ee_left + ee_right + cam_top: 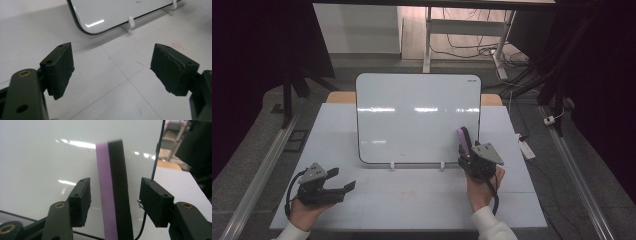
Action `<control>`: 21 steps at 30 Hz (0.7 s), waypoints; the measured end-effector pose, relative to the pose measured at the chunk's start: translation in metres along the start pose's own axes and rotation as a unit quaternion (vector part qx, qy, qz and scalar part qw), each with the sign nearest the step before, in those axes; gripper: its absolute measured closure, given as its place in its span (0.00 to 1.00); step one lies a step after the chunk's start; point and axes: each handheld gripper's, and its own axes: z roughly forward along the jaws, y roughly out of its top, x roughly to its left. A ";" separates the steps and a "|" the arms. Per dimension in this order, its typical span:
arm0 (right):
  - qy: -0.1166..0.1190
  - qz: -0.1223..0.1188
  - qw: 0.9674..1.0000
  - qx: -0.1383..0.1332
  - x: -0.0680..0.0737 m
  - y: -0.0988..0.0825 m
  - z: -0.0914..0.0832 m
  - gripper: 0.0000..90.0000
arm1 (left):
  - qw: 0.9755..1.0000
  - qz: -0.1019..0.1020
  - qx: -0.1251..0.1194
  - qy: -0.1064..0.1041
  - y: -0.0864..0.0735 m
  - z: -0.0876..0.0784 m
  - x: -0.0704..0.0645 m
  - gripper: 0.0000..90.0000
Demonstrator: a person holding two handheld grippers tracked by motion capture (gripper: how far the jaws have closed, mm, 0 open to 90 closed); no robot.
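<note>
- The right hand-held gripper [468, 150] is standing near the front right corner of the whiteboard [412, 120], and its jaws are spread apart, as the right gripper view is showing.
- An eraser [113, 190], purple on one side and black foam on the other, is standing upright between these jaws, but neither jaw is touching its sides here; what is supporting it lower down I cannot tell.
- In the high view the eraser [464, 139] is lying against the right lower part of the whiteboard, close to its right edge.
- The left hand-held gripper [334, 187] is resting near the front left corner of the tabletop [412, 200], jaws wide open and holding nothing, well apart from the board.
- The eraser is looking light and soft; the foam is probably giving way under pressure, so a moderate squeeze across its two flat faces, near the middle of its length, seems the best hold.
- The whiteboard is looking stiff and smooth, leaning on two small white feet [392, 164]; I judge it may be sliding or tipping if it is pushed hard.
</note>
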 end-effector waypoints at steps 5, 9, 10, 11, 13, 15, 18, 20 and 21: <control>0.036 0.000 0.999 -0.009 -0.011 0.000 -0.011 0.41 | 1.000 0.000 -0.001 0.000 0.000 -0.001 0.000 0.22; 0.072 -0.017 0.997 -0.002 -0.018 -0.002 -0.020 0.41 | 1.000 -0.001 -0.001 0.000 0.000 0.000 0.000 0.22; 0.082 -0.023 0.996 0.003 -0.019 -0.003 -0.022 0.41 | 1.000 0.000 0.000 0.000 0.000 0.000 0.000 0.22; 0.090 -0.030 0.995 0.005 -0.021 -0.005 -0.024 0.41 | 1.000 0.000 0.000 0.000 0.000 0.000 0.000 0.22; 0.106 -0.043 0.993 0.014 -0.023 -0.008 -0.026 0.41 | 1.000 0.001 -0.001 0.000 0.000 0.000 -0.001 0.22; 0.128 -0.052 0.990 0.021 -0.027 -0.012 -0.028 0.41 | 1.000 0.001 -0.002 0.000 0.000 -0.001 -0.001 0.22; 0.155 -0.067 0.985 0.031 -0.032 -0.019 -0.032 0.41 | 1.000 0.001 -0.001 -0.001 0.000 0.000 -0.001 0.22; 0.167 -0.074 0.982 0.037 -0.035 -0.024 -0.035 0.40 | 1.000 0.001 -0.001 -0.001 0.000 0.000 -0.001 0.22; 0.173 -0.076 0.981 0.039 -0.037 -0.026 -0.036 0.40 | 1.000 0.001 0.000 -0.002 0.000 0.000 -0.001 0.22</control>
